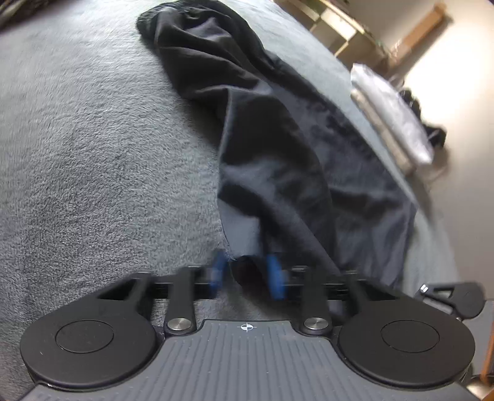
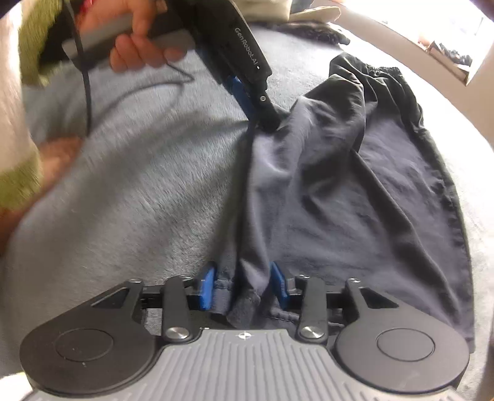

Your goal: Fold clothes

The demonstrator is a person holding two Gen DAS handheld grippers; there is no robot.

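A pair of dark shorts [image 1: 278,148] lies rumpled on a grey fleece blanket [image 1: 92,154]; it also shows in the right wrist view [image 2: 339,191]. My left gripper [image 1: 247,271] has its blue pads [image 1: 274,277] on either side of a bunched fabric edge, with a gap between them. In the right wrist view the left gripper [image 2: 265,123] pinches the cloth near the waistband end. My right gripper [image 2: 244,283] has its blue pads [image 2: 207,287] apart, with the hem of the shorts between them.
Folded pale fabric [image 1: 389,114] lies past the blanket's right edge. Shelving [image 1: 339,27] stands beyond. A person's hand [image 2: 139,40] holds the left gripper, with a cable [image 2: 88,92] trailing over the blanket [image 2: 139,185].
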